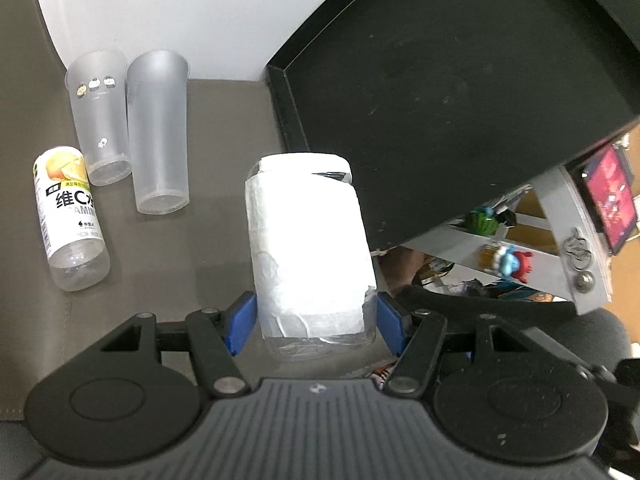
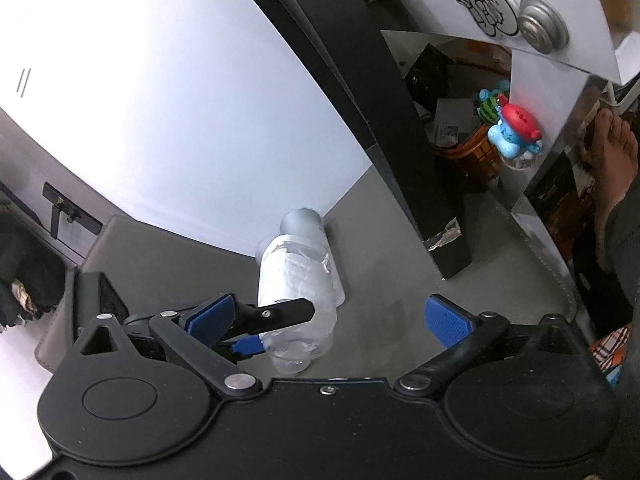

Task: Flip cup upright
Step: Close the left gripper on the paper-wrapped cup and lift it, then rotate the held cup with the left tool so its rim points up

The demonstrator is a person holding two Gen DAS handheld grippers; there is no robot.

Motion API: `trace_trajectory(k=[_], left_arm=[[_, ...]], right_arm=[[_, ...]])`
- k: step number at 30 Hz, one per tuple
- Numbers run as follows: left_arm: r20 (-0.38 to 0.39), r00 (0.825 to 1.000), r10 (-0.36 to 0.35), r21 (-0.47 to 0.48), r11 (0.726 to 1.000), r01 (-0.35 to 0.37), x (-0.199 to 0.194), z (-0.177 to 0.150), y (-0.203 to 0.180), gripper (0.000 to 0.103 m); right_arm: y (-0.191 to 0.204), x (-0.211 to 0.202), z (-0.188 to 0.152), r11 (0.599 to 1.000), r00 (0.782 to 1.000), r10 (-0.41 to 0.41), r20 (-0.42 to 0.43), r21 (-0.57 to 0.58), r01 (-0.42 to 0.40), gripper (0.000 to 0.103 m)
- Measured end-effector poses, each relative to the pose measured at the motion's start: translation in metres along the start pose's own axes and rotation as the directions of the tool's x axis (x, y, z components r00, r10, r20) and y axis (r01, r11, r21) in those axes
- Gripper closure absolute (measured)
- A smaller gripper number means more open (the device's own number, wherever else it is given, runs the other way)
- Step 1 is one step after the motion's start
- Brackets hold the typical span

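The left claw (image 1: 316, 322) clamps the paper-wrapped clear cup (image 1: 310, 248) near its closed base, blue pads (image 1: 242, 322) pressed on both sides, probably so the wrist can roll it over. The cup is held over the grey counter (image 1: 224, 128), rim pointing away from the camera, beside the black tray (image 1: 440, 80); I cannot tell whether it touches the counter. The right claw (image 2: 340, 322) hangs wide with nothing in it, just beside the cup, perhaps ready to steady it. Two frosted tumblers (image 1: 156, 136) and a vitamin bottle (image 1: 70, 216) are on the counter, well apart from the cup.
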State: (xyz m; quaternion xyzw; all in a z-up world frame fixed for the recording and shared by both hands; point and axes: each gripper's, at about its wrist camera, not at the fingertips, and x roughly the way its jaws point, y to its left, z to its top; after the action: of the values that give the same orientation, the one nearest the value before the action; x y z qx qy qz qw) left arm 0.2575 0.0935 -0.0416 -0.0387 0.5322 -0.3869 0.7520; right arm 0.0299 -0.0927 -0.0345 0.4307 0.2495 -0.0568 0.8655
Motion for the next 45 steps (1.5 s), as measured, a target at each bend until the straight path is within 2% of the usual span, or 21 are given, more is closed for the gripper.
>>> trace_trajectory(k=[13, 21, 30, 31, 35, 36, 37, 38, 39, 43, 45], left_arm=[[0.023, 0.998, -0.063, 0.067, 0.996, 0.062, -0.036, -0.030, -0.016, 0.040], [0.017, 0.992, -0.124, 0.075, 0.990, 0.123, -0.050, -0.043, -0.016, 0.040], [0.010, 0.989, -0.148, 0.095, 0.985, 0.147, -0.063, -0.057, -0.009, 0.040], [0.008, 0.989, -0.150, 0.096, 0.984, 0.149, -0.063, -0.058, -0.007, 0.040], [0.008, 0.989, -0.150, 0.104, 0.983, 0.149, -0.065, -0.063, -0.003, 0.040], [0.005, 0.988, -0.152, 0.103, 0.983, 0.151, -0.066, -0.064, -0.002, 0.040], [0.002, 0.988, -0.152, 0.101, 0.983, 0.151, -0.066, -0.065, 0.000, 0.040], [0.003, 0.989, -0.151, 0.099, 0.984, 0.150, -0.066, -0.065, 0.002, 0.040], [0.003, 0.988, -0.157, 0.095, 0.983, 0.156, -0.066, -0.065, 0.004, 0.040], [-0.008, 0.986, -0.165, 0.096, 0.982, 0.165, -0.064, -0.064, 0.009, 0.040], [-0.021, 0.990, -0.141, 0.093, 0.985, 0.143, -0.060, -0.063, 0.011, 0.040]], right_arm=[[0.007, 0.011, -0.002, 0.989, 0.996, 0.085, -0.021, 0.119, -0.082, 0.000], [0.010, 0.026, -0.006, 0.975, 0.989, 0.138, -0.059, 0.183, -0.125, 0.000], [0.014, 0.044, -0.009, 0.966, 0.979, 0.174, -0.101, 0.210, -0.150, 0.001], [0.014, 0.048, -0.010, 0.964, 0.977, 0.183, -0.111, 0.218, -0.155, 0.002], [0.017, 0.061, -0.015, 0.952, 0.962, 0.225, -0.152, 0.246, -0.184, 0.021], [0.018, 0.064, -0.016, 0.948, 0.957, 0.239, -0.162, 0.252, -0.194, 0.023], [0.019, 0.065, -0.018, 0.947, 0.955, 0.245, -0.169, 0.253, -0.198, 0.028], [0.021, 0.066, -0.019, 0.947, 0.952, 0.249, -0.179, 0.250, -0.201, 0.038], [0.022, 0.068, -0.020, 0.949, 0.950, 0.249, -0.187, 0.244, -0.201, 0.041], [0.026, 0.066, -0.021, 0.956, 0.955, 0.239, -0.174, 0.214, -0.200, 0.042], [0.027, 0.065, -0.022, 0.963, 0.961, 0.217, -0.170, 0.195, -0.183, 0.042]])
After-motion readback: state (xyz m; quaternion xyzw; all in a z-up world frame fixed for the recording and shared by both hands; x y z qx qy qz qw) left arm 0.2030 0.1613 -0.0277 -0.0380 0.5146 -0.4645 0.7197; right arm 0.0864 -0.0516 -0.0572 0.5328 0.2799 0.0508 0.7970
